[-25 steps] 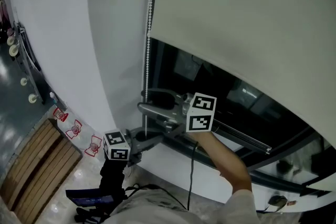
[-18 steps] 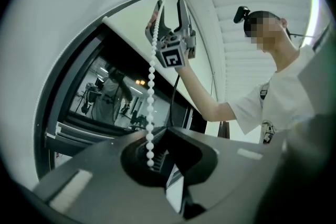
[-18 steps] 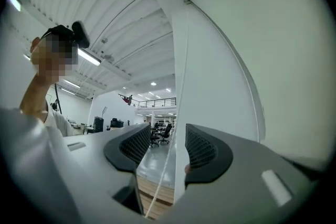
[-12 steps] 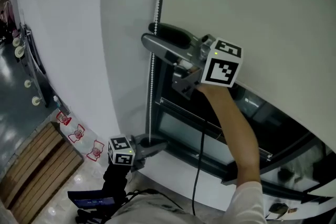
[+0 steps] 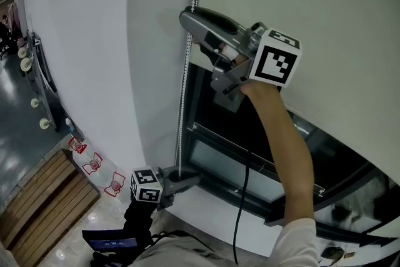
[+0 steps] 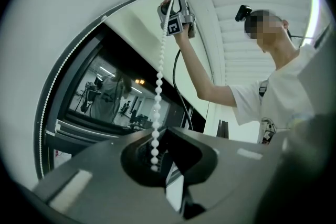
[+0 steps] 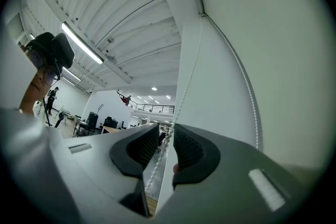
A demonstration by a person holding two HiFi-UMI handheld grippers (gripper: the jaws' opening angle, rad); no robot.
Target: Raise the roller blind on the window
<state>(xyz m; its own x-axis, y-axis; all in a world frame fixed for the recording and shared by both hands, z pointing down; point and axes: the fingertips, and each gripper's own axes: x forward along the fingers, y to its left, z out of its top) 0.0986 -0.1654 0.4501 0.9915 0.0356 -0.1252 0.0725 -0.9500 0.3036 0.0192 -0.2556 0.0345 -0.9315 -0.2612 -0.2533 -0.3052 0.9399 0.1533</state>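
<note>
1. Left claw (image 6: pixel 163 134): was shut on the bead chain (image 6: pixel 159 86), low by the window's foot. Judged to anchor the loop and keep it taut.
2. Right claw (image 7: pixel 167 131): jaws had just been closing and stood narrow. The same chain ran between the ribbed pads, not yet pinched. It sat high, at 1 o'clock of the left claw in the head view, judged ready for a fresh pull.
3. Bead chain: long axis ran 12 to 6 o'clock, along the blind's left edge.
4. Roller blind (image 5: pixel 325 3): lay at 3 o'clock of the chain, partly raised, hem above the dark window glass (image 5: pixel 212 112).
</note>
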